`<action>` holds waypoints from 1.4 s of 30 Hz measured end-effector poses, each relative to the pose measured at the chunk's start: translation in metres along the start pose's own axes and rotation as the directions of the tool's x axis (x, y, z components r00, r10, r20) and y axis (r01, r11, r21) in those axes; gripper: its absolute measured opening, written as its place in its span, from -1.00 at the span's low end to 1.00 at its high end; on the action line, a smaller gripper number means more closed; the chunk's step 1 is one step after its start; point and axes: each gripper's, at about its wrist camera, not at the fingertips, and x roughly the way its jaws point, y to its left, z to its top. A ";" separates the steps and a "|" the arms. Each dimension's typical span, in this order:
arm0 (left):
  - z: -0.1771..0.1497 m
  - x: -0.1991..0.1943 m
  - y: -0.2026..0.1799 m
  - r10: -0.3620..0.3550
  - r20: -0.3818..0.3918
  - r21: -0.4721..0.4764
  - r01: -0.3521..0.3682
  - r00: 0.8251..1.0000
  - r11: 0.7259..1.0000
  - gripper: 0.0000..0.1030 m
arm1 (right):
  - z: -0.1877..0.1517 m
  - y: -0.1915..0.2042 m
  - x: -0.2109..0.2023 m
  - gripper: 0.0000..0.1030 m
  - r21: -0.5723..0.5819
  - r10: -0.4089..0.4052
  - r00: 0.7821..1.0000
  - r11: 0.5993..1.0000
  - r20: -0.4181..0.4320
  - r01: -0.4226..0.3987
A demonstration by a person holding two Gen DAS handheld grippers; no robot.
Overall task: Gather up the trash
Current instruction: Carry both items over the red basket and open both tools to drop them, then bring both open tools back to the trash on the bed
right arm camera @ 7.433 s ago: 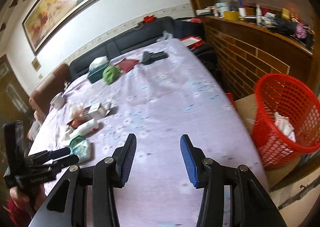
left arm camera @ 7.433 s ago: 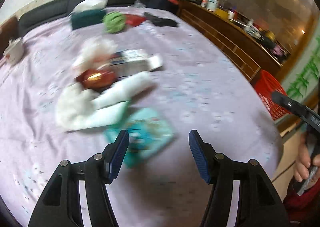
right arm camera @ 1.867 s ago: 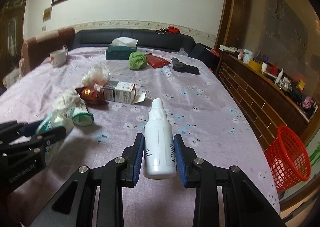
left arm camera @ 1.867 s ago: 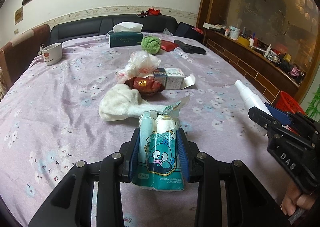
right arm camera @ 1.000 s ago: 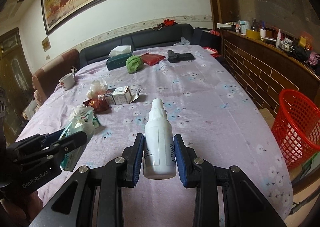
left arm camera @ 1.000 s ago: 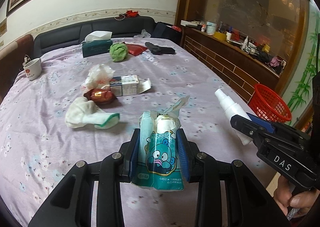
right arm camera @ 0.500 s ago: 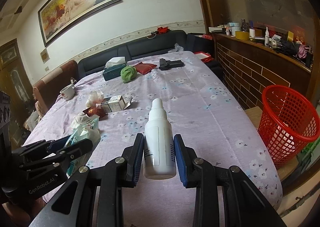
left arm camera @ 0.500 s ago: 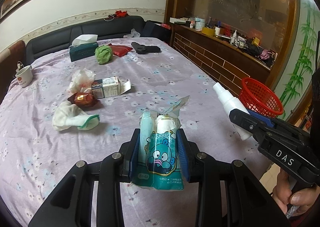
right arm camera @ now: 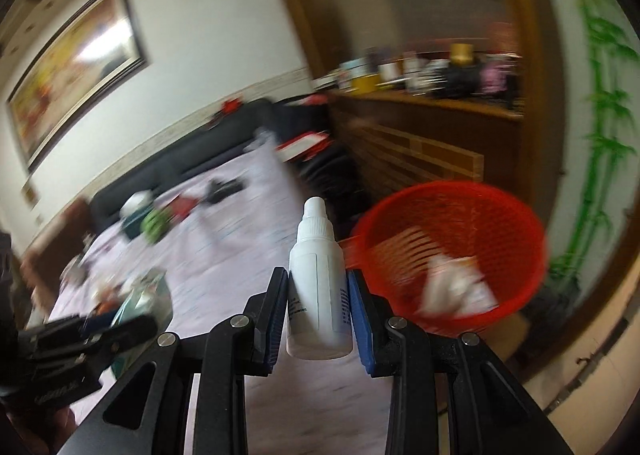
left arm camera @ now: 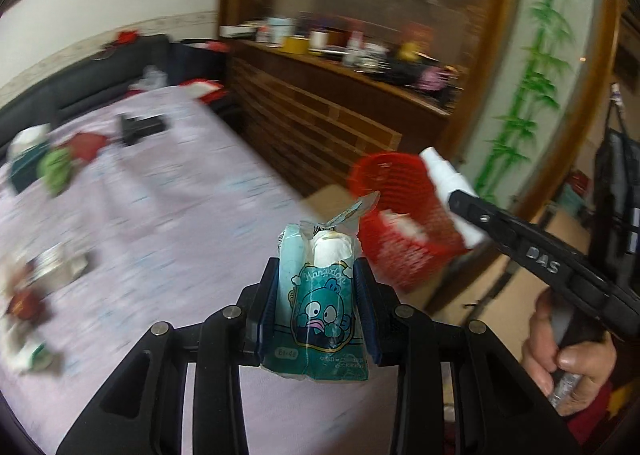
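My left gripper point(left arm camera: 316, 309) is shut on a teal tissue pack point(left arm camera: 318, 311) with a cartoon face, its torn flap sticking up. My right gripper point(right arm camera: 318, 295) is shut on an upright white plastic bottle point(right arm camera: 318, 279). A red mesh basket point(right arm camera: 452, 251) stands off the table's right edge, just right of the bottle, with white trash inside. In the left wrist view the basket point(left arm camera: 400, 219) sits beyond the pack, and the right gripper point(left arm camera: 456, 199) with the bottle point(left arm camera: 444, 175) reaches over its right side, held by a hand point(left arm camera: 568, 359).
The purple flowered tablecloth point(left arm camera: 160, 223) carries a green ball point(left arm camera: 56, 171), a black object point(left arm camera: 140, 127), a small box and wrappers at the left. A wooden slatted counter point(left arm camera: 320, 115) with clutter runs behind the basket. Both views are motion-blurred.
Both grippers swung right toward the table's edge with their loads. The red basket is now much larger and closer in both views. The table's trash slid left.
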 end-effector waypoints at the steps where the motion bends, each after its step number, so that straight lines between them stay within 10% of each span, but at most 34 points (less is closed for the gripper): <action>1: 0.008 0.010 -0.009 -0.025 -0.010 0.007 0.025 1.000 1.000 -0.33 | 0.006 -0.009 0.000 -0.36 0.013 -0.010 1.000 1.000 -0.002 0.010; 10: 0.063 0.111 -0.063 -0.150 -0.094 -0.024 0.148 0.984 0.989 -0.29 | 0.045 -0.110 0.017 -0.36 0.195 -0.024 0.999 0.980 -0.048 0.033; 13: 0.071 0.134 -0.069 -0.170 -0.104 -0.064 0.164 0.980 0.984 0.13 | 0.054 -0.127 0.027 -0.34 0.217 -0.042 0.998 0.975 -0.050 0.052; 20: 0.064 0.118 -0.051 -0.157 -0.103 -0.093 0.147 0.982 0.985 0.17 | 0.063 -0.144 0.035 -0.08 0.239 -0.029 0.999 0.970 -0.037 0.037; 36: -0.026 -0.016 0.076 0.026 -0.044 -0.218 -0.035 0.999 0.975 0.22 | 0.002 0.009 0.026 0.05 0.015 0.155 0.977 0.988 -0.150 -0.155; 42: -0.076 -0.083 0.173 0.182 -0.033 -0.398 -0.180 0.983 0.900 0.23 | -0.017 0.078 0.035 0.06 -0.091 0.200 0.956 0.970 -0.216 -0.224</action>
